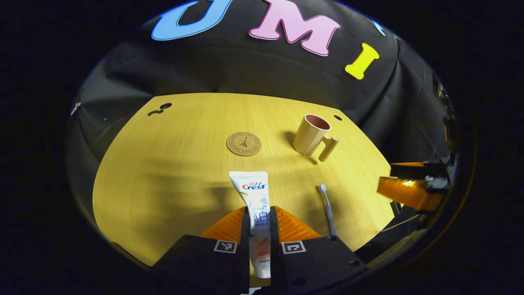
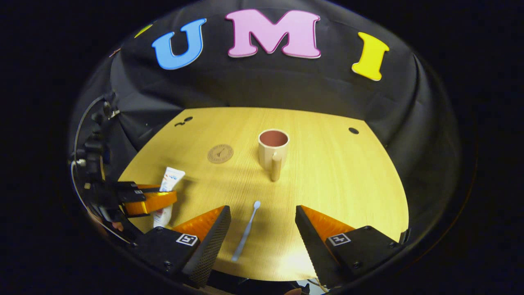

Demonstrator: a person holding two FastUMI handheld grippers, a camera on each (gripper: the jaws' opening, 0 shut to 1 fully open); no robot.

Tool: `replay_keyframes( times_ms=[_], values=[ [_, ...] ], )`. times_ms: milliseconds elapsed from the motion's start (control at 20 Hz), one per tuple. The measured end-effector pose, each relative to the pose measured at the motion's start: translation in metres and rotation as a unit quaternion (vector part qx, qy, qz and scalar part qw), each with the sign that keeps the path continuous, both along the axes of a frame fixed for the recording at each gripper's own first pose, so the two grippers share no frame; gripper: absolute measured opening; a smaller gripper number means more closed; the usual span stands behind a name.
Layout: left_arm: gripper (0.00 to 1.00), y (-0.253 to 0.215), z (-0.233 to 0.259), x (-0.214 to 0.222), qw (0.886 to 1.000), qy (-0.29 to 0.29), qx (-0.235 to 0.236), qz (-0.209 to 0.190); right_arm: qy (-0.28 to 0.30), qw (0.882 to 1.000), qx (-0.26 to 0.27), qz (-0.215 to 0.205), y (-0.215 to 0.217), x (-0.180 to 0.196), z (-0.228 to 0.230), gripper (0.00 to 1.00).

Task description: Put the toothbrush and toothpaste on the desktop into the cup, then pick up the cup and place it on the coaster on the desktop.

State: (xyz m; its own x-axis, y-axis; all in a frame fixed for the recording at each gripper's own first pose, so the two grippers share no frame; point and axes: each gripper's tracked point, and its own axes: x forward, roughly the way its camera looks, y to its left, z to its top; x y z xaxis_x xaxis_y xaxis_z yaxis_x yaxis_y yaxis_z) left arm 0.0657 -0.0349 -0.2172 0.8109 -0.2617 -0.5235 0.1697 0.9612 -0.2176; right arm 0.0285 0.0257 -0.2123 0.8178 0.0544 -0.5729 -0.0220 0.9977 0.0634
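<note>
My left gripper point(image 1: 259, 213) is shut on the white toothpaste tube point(image 1: 254, 192), both fingers pressing its lower half; the tube points away along the table. From the right gripper view the same tube point(image 2: 172, 178) sits in the left gripper point(image 2: 149, 200) at the left. A pale toothbrush point(image 2: 247, 229) lies on the wood between the fingers of my open right gripper point(image 2: 262, 219), untouched; it also lies at the lower right in the left gripper view point(image 1: 327, 207). The beige cup point(image 2: 273, 149) stands upright with its handle toward me. A round cork coaster point(image 2: 220, 153) lies left of it.
The wooden table point(image 2: 335, 184) has dark cable holes at the back right point(image 2: 353, 130) and back left point(image 2: 184, 120). Black cloth walls close in behind and on both sides. In the left gripper view the right gripper point(image 1: 409, 186) hangs at the right edge.
</note>
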Motion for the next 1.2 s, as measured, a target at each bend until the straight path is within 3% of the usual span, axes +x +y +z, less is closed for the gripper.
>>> replay_keyframes(
  times_ms=[300, 450, 500, 550, 600, 650, 750, 800, 900, 1050, 1200],
  values=[
    [0.25, 0.017, 0.002, -0.014, 1.0, -0.003, 0.003, 0.0, 0.066, 0.998, 0.007, 0.004, 0.023, 0.017, -0.056, 0.95],
    [0.25, 0.021, 0.002, -0.019, 1.0, -0.004, 0.003, 0.003, 0.095, 0.995, 0.019, -0.011, 0.024, 0.023, -0.076, 0.84],
    [0.25, 0.023, 0.001, -0.02, 1.0, -0.005, 0.002, 0.004, 0.106, 0.994, 0.02, -0.016, 0.024, 0.024, -0.084, 0.87],
    [0.29, 0.024, 0.001, -0.022, 1.0, -0.003, -0.001, 0.004, 0.115, 0.993, 0.024, -0.017, 0.025, 0.025, -0.09, 0.83],
    [0.25, 0.025, 0.0, -0.023, 1.0, -0.002, -0.003, 0.006, 0.119, 0.992, 0.029, -0.017, 0.028, 0.026, -0.092, 0.81],
    [0.25, 0.026, -0.001, -0.023, 1.0, -0.001, -0.004, 0.007, 0.122, 0.992, 0.032, -0.019, 0.03, 0.028, -0.094, 0.73],
    [0.29, 0.031, -0.003, -0.024, 1.0, -0.001, -0.003, 0.01, 0.131, 0.991, 0.03, -0.021, 0.031, 0.028, -0.1, 0.69],
    [0.25, 0.033, -0.004, -0.025, 1.0, 0.0, -0.002, 0.012, 0.134, 0.99, 0.029, -0.02, 0.033, 0.029, -0.102, 0.7],
    [0.2, 0.037, -0.005, -0.025, 1.0, 0.0, -0.001, 0.016, 0.147, 0.989, 0.021, -0.02, 0.035, 0.027, -0.108, 0.6],
    [0.25, 0.042, -0.006, -0.025, 1.0, -0.001, -0.002, 0.018, 0.162, 0.986, 0.019, -0.024, 0.037, 0.026, -0.116, 0.48],
    [0.25, 0.043, -0.007, -0.025, 1.0, -0.001, 0.0, 0.019, 0.172, 0.984, 0.029, -0.027, 0.039, 0.026, -0.121, 0.44]
  ],
)
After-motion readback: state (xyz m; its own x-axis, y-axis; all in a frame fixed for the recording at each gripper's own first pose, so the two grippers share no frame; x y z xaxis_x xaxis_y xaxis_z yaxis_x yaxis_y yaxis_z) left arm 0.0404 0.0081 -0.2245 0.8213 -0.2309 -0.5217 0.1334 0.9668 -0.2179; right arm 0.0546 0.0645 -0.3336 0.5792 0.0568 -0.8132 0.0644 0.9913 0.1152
